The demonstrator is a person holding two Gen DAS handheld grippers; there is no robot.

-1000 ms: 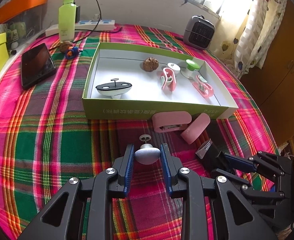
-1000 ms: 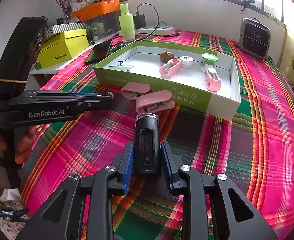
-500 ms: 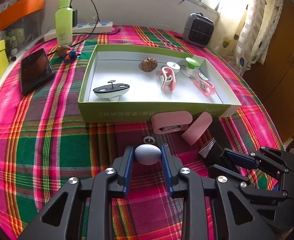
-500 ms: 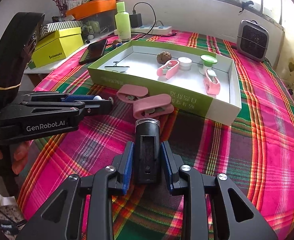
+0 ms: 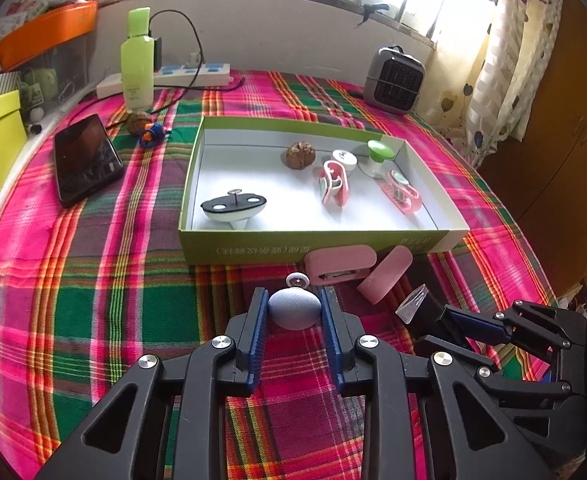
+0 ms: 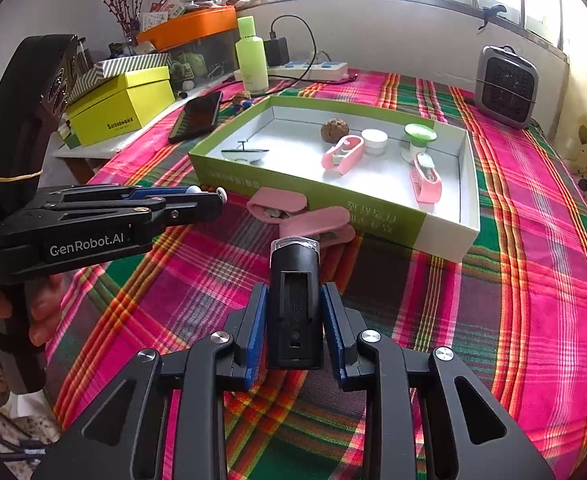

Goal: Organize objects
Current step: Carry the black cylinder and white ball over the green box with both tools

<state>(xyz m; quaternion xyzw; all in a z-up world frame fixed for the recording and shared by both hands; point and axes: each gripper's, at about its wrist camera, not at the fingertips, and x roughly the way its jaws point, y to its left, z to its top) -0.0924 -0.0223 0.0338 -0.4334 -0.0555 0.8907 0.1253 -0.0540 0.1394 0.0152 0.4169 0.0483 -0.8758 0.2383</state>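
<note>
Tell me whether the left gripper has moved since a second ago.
Yes. In the left wrist view the left gripper, shut on the grey spinning top, has risen and pulled back: the green box and the pink clips beside it look smaller and farther.

We see two pink clips (image 5: pixel 339 264) (image 5: pixel 385 274) lying against the near wall of the green box (image 5: pixel 253 246), blocking that approach. The box's left half holds only a spinning top (image 5: pixel 233 208); clips, walnut (image 5: pixel 300 155) and caps crowd its right half.
</note>
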